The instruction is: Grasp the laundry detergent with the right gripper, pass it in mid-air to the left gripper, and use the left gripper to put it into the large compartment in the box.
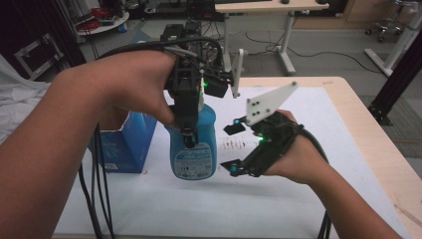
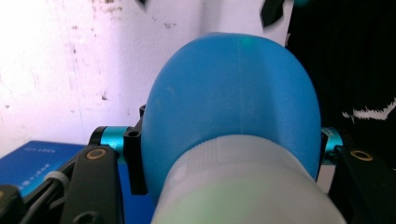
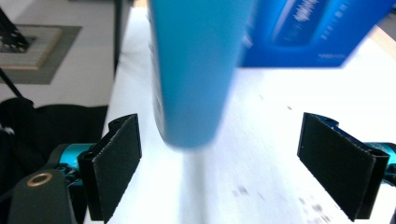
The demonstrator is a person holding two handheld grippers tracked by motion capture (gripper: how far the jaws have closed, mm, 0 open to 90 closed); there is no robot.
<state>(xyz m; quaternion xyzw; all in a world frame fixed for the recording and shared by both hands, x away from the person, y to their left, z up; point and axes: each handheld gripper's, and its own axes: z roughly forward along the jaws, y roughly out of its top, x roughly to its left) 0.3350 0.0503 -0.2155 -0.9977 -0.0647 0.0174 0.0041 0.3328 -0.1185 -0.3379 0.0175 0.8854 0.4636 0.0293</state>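
High view has my right gripper nearest, jaws spread wide and holding nothing, low over the white table. Beside it, my left gripper clamps a blue bottle aloft. Beyond stands a blue box.

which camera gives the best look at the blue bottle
The high view: the blue bottle hangs whole, label visible, in the left gripper. The left gripper view crops its shoulder; the right gripper view blurs its lower body.
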